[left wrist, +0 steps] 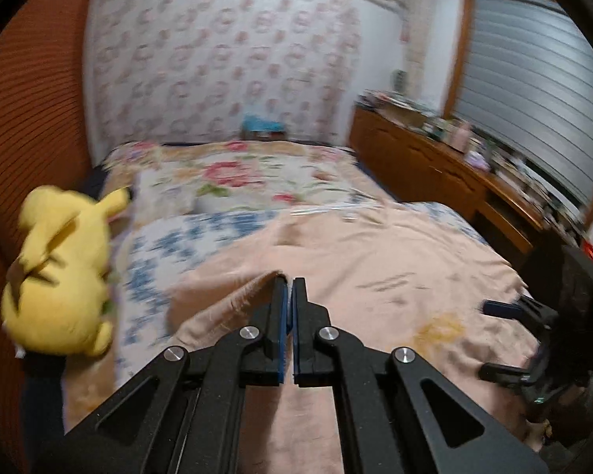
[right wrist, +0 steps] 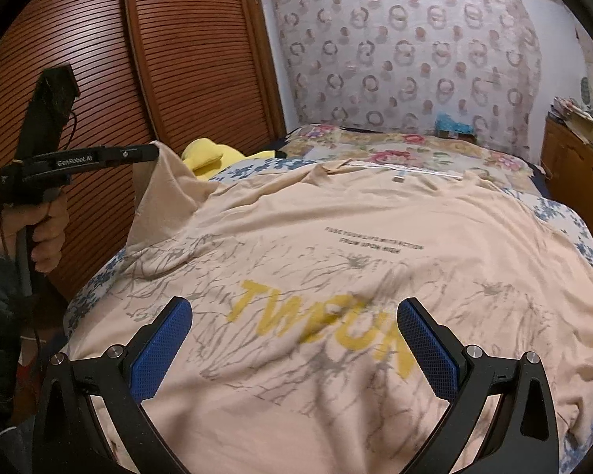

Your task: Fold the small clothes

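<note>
Pinching the shirt's (right wrist: 336, 237) left edge, my left gripper (right wrist: 154, 153) has its jaws clamped flat together on a thin fold of the peach cloth, which I see rising to its tips in the right wrist view and bunched beside the closed jaws in the left wrist view. My right gripper (right wrist: 294, 339) hovers just above the shirt's lower half with its jaws spread wide and nothing between the blue pads (right wrist: 162, 351).

That shirt lies spread on the bed (right wrist: 565, 213), print up, collar toward the far wall and hem toward me, so its long axis runs straight away from both grippers. The raised edge sits at the left side, near the yellow plush (right wrist: 205, 154) and the slatted wardrobe (right wrist: 79, 59); the rest of the cloth lies flat off to the right of it.

I judge the coming move to be a fold across that axis: I carry the held edge rightward over the print toward the shirt's middle line. My left hand (right wrist: 45, 233) is the one at that edge; my right is nearer the hem and free to pin or take the lower corner. One risk is the fold dragging the whole shirt sideways, since nothing holds it down.
</note>
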Demonstrator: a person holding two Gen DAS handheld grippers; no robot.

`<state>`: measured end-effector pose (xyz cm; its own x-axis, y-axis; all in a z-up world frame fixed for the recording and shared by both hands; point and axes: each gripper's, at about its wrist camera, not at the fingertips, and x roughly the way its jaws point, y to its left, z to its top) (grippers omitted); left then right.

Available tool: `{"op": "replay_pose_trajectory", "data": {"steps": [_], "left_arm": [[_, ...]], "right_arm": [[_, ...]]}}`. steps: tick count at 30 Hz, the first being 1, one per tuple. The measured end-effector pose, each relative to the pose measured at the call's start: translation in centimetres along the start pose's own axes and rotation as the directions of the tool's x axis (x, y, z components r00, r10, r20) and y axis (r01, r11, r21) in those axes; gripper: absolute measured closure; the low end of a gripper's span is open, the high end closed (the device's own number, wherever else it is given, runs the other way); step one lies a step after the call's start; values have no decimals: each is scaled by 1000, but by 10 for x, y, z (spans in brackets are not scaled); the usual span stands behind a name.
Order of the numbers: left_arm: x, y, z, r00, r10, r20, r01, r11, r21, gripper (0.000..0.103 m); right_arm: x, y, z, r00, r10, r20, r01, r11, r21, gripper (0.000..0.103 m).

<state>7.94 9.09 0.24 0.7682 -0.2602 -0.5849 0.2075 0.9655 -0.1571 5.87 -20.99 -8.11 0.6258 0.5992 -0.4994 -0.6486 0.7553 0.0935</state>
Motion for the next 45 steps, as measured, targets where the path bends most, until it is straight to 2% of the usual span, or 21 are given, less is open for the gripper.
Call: {"op": "replay_pose_trajectory", "data": {"steps": [4,6,8,11,13,15,18,24,31,39,45], "left_arm": [[2,-18,3,999,-38,1,38,999,22,100],[-3,-19,3,999,-38,10,38,999,13,86],[-11,-13,2,999,-33,24,33,999,1,77],[-19,-10,-1,999,11,45,-11,1000,-4,63],[-25,-2,-4,998,31,51,-30,999,-15,60],[-31,9,-9,997,51,51,-49,998,-37,43],[-39,23,-19,993,106,59,-102,993,-56,26],[-50,50,-42,984,173,51,-166,980,-113,21],[-57,70,-68,975,220,33,-213,965,-154,21],[-62,90,-90,970,244,18,-235,950,-207,21],[-57,94,-96,971,239,2,-233,948,-219,21]], "right_arm": [[-2,4,-1,1000,-11,-5,11,1000,7,0],[-2,7,-1,1000,-14,-8,14,1000,9,0],[-1,9,0,1000,-16,-9,16,1000,10,0],[2,14,4,1000,-17,-10,17,1000,3,0],[3,17,8,1000,-17,-8,17,1000,-11,1],[5,18,14,1000,4,-7,-4,1000,-30,3],[12,27,26,999,32,-8,-32,997,-72,10],[44,50,57,994,106,-39,-112,978,-175,26],[116,88,81,964,223,-144,-254,935,-248,48],[187,119,91,936,256,-240,-320,904,-283,62],[215,133,96,931,218,-293,-311,894,-322,76]]}}
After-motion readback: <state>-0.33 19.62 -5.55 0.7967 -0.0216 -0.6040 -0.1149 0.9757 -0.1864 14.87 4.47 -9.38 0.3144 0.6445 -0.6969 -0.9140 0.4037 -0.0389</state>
